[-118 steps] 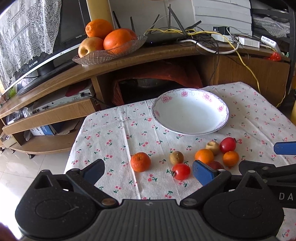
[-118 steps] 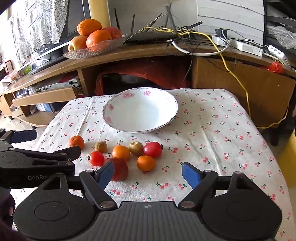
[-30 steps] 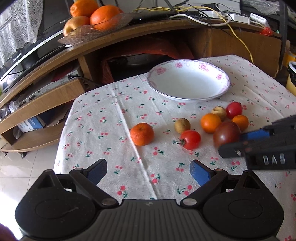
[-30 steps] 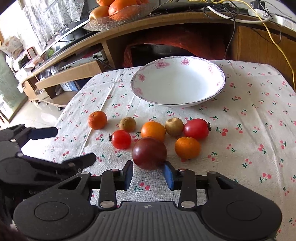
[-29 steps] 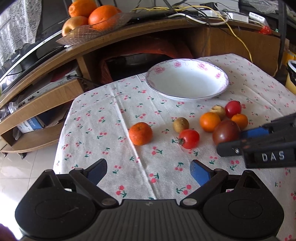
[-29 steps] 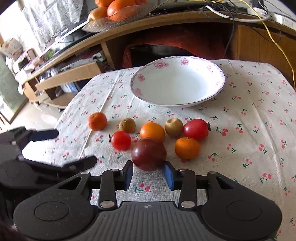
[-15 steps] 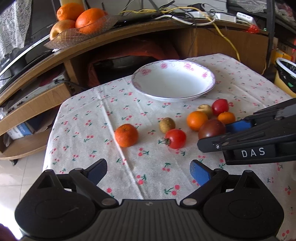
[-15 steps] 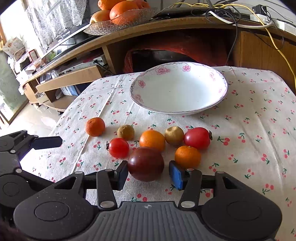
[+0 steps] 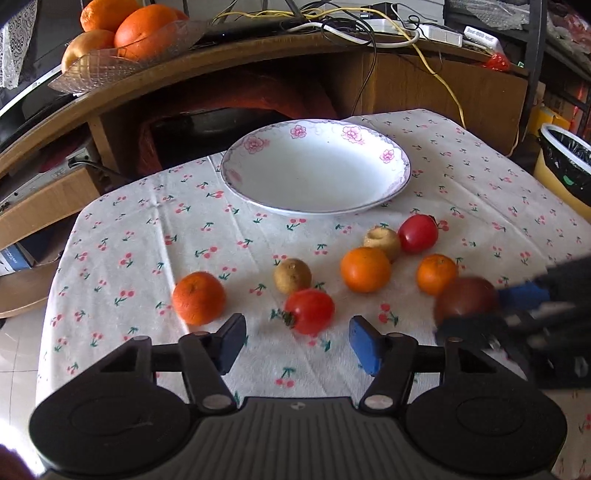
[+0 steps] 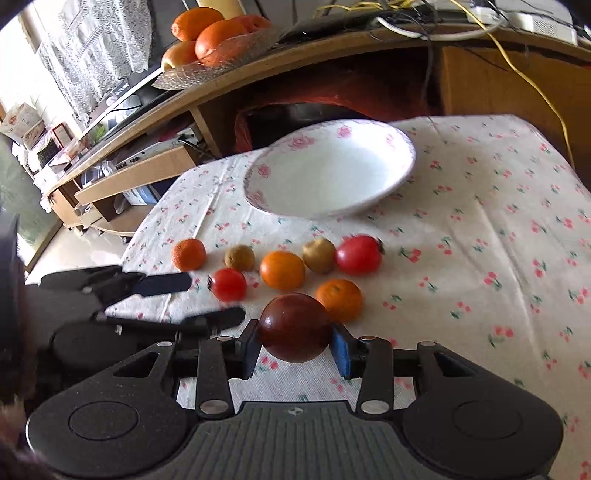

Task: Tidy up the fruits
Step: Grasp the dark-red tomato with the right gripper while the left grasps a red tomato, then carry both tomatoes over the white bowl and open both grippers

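My right gripper (image 10: 295, 349) is shut on a dark red tomato (image 10: 295, 326) and holds it above the tablecloth; it also shows in the left wrist view (image 9: 466, 300). My left gripper (image 9: 295, 341) is open and empty, with a small red tomato (image 9: 309, 311) just beyond its fingertips. On the cloth lie a mandarin (image 9: 198, 297), a brown fruit (image 9: 292, 275), an orange (image 9: 365, 269), a pale fruit (image 9: 382, 241), a red tomato (image 9: 418, 233) and a small mandarin (image 9: 436, 274). The empty white flowered bowl (image 9: 391, 157) stands behind them.
A glass dish of oranges and an apple (image 9: 122, 35) sits on the wooden TV stand (image 9: 258, 55) behind the table, with cables (image 9: 369, 29) along it. A bin with a black bag (image 9: 569, 162) stands at the right. The left table edge drops to the floor (image 9: 18, 339).
My right gripper has closed on the dark red tomato and lifted it off the cloth. My left gripper has moved forward toward the small red tomato, its jaws narrower than before.
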Demonstrator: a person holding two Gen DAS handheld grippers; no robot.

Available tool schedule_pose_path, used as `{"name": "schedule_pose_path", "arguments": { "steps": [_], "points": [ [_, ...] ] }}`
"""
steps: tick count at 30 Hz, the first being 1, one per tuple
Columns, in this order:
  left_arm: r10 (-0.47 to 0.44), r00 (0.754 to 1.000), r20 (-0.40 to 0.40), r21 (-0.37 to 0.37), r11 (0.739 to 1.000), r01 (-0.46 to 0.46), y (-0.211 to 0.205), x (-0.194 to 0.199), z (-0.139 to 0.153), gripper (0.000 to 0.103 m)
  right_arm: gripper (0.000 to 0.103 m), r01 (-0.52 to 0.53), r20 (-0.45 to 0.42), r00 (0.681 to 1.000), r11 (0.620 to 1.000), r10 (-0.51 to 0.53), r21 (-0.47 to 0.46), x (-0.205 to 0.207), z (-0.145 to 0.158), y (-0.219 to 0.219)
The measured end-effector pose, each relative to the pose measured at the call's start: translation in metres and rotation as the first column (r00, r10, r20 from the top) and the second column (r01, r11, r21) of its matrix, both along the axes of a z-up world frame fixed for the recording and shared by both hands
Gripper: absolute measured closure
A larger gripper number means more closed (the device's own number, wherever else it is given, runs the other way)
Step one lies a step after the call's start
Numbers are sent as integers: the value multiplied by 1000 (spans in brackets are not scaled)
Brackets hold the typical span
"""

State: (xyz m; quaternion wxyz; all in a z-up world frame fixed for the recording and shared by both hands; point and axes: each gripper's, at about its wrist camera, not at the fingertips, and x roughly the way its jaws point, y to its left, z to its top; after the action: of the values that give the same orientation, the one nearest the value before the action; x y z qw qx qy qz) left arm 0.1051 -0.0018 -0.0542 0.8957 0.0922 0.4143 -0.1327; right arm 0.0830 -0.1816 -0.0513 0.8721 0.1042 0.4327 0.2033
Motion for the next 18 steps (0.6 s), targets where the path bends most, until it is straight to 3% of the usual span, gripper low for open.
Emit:
{"name": "schedule_pose_path", "arguments": {
  "steps": [4,9,18],
  "points": [
    [-4,1000,-2,-18,1000,4,0,3,-2,37,67,11,-30,999,1000,-11,8,-4,-5,-9],
    [-32,999,-16,-46,998,31,-2,2,0,58,67,18,-41,999,1000,-17,14,-5,-5,-13],
    [-21,999,-47,-38,999,19,-1,1,4,66,67,30,-28,999,999,-30,11,-9,2,-21]
  ]
}}
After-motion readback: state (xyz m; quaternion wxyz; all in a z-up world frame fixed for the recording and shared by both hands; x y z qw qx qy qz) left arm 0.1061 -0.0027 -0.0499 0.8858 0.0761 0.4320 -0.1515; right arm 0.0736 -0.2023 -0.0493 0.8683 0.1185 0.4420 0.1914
